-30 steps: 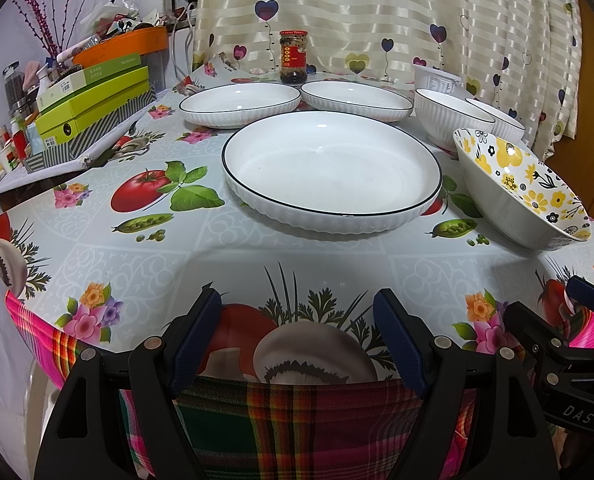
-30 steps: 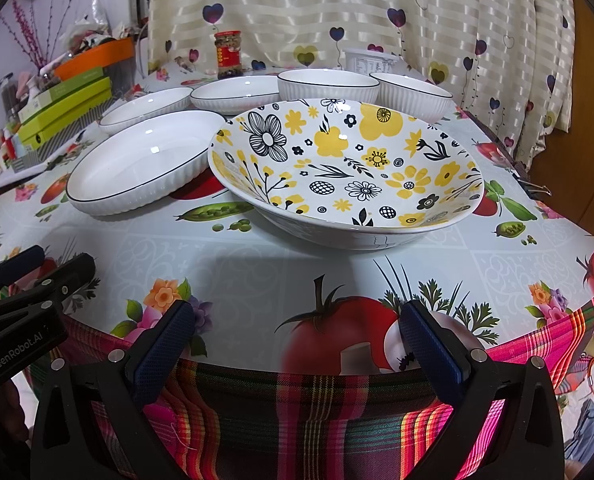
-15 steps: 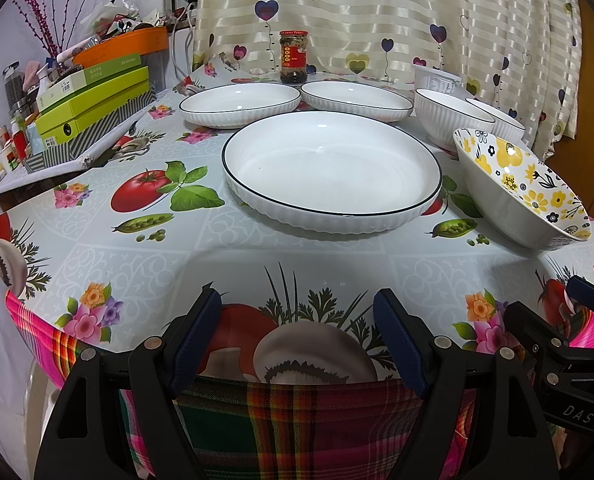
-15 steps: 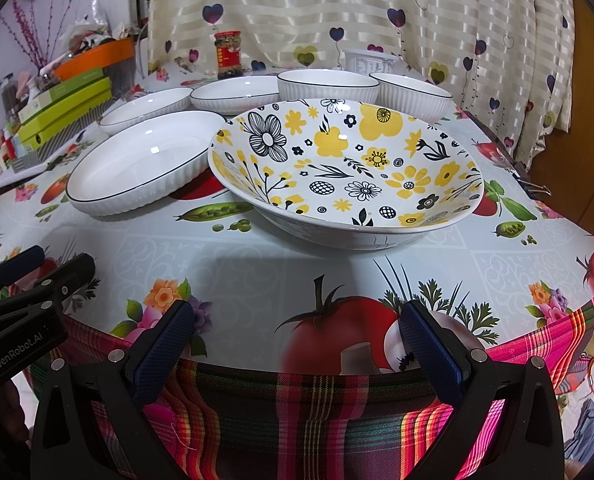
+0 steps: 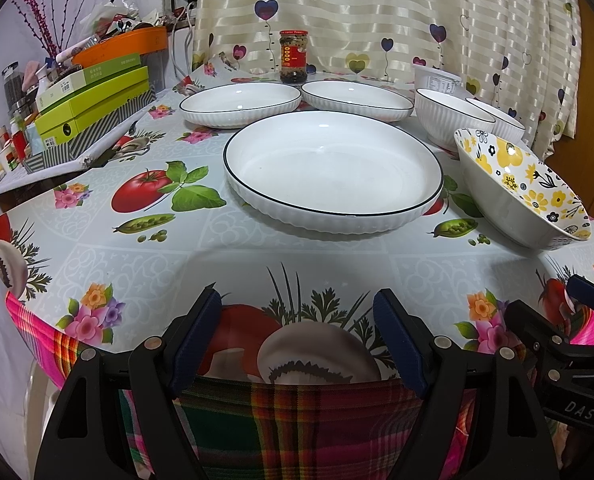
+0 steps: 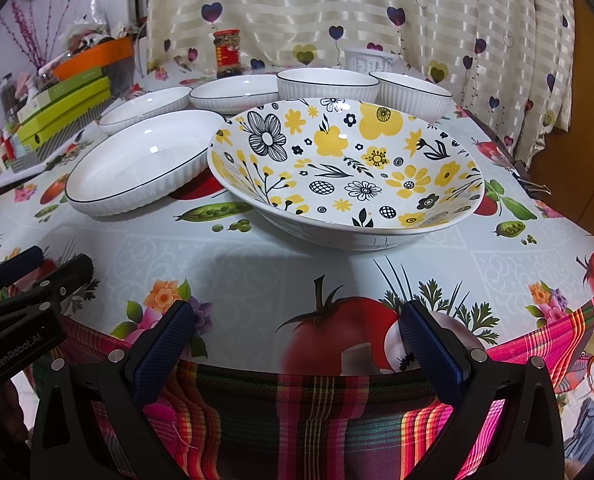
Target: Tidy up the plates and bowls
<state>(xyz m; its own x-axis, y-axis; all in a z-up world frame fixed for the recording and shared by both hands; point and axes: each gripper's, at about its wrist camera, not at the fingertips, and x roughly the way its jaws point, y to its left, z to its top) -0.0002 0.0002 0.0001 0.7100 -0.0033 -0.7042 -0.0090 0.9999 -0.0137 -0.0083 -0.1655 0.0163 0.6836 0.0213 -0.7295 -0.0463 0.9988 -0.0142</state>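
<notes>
Floral bowl (image 6: 345, 168) beside lg plate (image 6: 137, 168)

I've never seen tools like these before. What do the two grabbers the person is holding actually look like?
Both are black plastic clamps with cut-out frames, silver rivets and two fingers tipped with dark blue textured pads. The left gripper carries white "GenRobot.AI" lettering on its side; the right gripper shows "DAS". No cables or sleeves show.

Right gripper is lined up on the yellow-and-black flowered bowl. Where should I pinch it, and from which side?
Take the yellow-and-black flowered bowl by its near rim, coming straight in from the table edge. Its wall flares wide and shallow and the rim is thin, so one finger of the open right gripper could go over the lip and one under. The large white black-rimmed plate crowds its left side.
</notes>
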